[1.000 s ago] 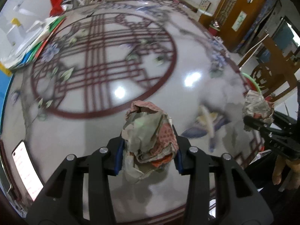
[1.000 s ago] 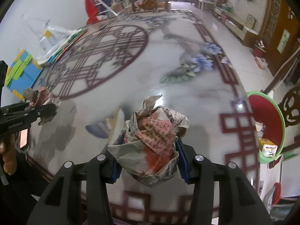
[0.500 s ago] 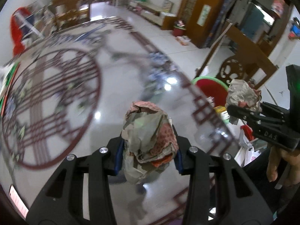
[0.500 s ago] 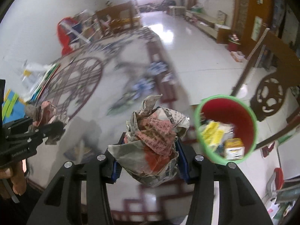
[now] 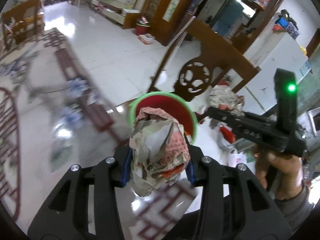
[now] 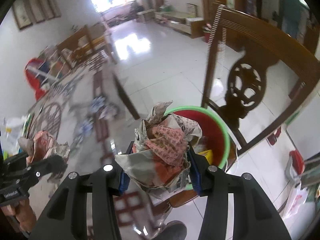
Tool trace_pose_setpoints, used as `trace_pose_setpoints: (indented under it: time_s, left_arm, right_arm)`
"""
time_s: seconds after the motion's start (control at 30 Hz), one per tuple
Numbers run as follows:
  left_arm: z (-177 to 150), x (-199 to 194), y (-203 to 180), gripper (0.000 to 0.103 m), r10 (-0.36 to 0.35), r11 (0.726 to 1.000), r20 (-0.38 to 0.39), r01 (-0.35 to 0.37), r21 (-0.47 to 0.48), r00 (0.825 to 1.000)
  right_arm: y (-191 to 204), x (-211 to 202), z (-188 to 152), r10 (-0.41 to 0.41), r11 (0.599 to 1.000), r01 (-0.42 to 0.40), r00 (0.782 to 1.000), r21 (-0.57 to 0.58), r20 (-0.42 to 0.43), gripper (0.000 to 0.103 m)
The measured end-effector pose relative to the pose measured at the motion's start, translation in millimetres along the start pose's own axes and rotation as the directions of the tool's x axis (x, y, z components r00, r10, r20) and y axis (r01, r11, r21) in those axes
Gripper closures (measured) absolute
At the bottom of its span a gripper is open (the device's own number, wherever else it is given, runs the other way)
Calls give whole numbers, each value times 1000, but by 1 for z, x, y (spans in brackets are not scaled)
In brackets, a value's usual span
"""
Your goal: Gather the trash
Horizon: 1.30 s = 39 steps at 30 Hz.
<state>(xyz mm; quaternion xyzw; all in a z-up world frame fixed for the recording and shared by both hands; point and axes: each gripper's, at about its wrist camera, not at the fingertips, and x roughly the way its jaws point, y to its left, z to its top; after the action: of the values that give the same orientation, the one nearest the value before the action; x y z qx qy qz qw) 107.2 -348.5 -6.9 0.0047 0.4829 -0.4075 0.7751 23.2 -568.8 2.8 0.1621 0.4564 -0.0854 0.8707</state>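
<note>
Left wrist: your left gripper (image 5: 158, 166) still clamps its paper wad (image 5: 159, 152); red bin (image 5: 166, 110), earlier far right, now just beyond | Right wrist: right gripper (image 6: 158, 168) still clamps newspaper ball (image 6: 164, 150); bin (image 6: 212, 132) now directly behind.

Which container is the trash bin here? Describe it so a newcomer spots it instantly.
Find the carved wooden chair with the round cut-out back. The bin stands on the white tile floor at the foot of it, just past the table edge. It is the only round tub with a red inside and a bright green rim, already holding a yellow box.
</note>
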Motion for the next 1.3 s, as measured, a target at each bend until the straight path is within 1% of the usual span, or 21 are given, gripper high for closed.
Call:
trace_pose_setpoints:
  time_s: [0.1,0.13,0.2,0.27,0.33,0.43,0.57,0.63,0.7,0.77,0.8,0.83,0.87,0.9,0.93,1.0,1.07,1.1,1.2,1.3]
  left_arm:
    - [15,23,-11,62,-18,1000,-25,18,23,1000]
    - [16,28,-14,62,-34,999,-30,35,29,999]
    - [22,44,-20,62,-32,998,-49,35,58,998]
    - [27,54,-23,62,-55,996,-67,60,68,996]
    - [31,63,-27,62,-61,994,-77,67,82,995]
    - [36,73,-32,61,-68,992,-83,76,102,994]
    - [38,84,-34,59,-74,990,-100,85,110,992]
    - [39,88,-36,50,-80,989,-97,92,115,992]
    - [39,87,-37,22,-89,989,-74,97,111,993]
    - [40,86,-38,14,-95,989,-61,101,107,994]
    - [40,85,-38,10,-94,989,-61,100,105,994]
    - [41,85,-38,9,-95,989,-61,101,105,994]
    - [40,84,-38,8,-95,989,-61,101,110,994]
    - [39,83,-37,5,-84,989,-61,90,116,995]
    - [38,81,-35,5,-68,990,-59,75,117,996]
    - [34,76,-28,5,-52,993,-52,58,107,997]
    - [31,72,-21,5,-34,995,-48,39,93,998]
    - [27,68,-15,5,-7,996,-38,11,87,999]
    - [20,57,-3,5,44,996,-21,-42,78,999]
    - [10,45,9,5,68,996,-13,-67,62,998]
  right_arm:
    - [-20,7,10,12,999,-12,1000,41,3,57]
    - [-24,8,11,7,999,-7,1000,49,3,57]
    - [-32,11,15,16,997,-17,1000,75,7,57]
    - [-40,14,18,21,995,-22,1000,97,13,57]
    - [-47,20,20,35,992,-36,999,123,7,57]
    - [-53,26,25,41,989,-40,999,142,1,57]
    - [-54,29,37,53,987,-55,998,150,18,56]
    - [-55,32,42,59,985,-63,998,160,26,54]
    - [-56,33,44,65,983,-71,997,170,40,48]
    - [-59,34,45,70,979,-77,996,188,46,44]
    - [-59,33,45,72,978,-81,996,191,52,37]
    - [-59,31,45,71,978,-82,995,193,65,30]
    - [-59,30,46,70,978,-83,995,193,72,27]
    - [-59,29,46,69,978,-83,995,190,78,22]
    - [-58,27,45,65,979,-80,994,187,86,15]
    - [-56,27,45,56,981,-71,994,183,90,7]
    - [-53,26,43,50,982,-65,995,176,86,8]
    - [-51,25,43,47,983,-61,995,173,86,8]
    - [-42,22,40,40,987,-53,995,152,92,8]
    - [-28,14,35,21,991,-35,993,127,113,8]
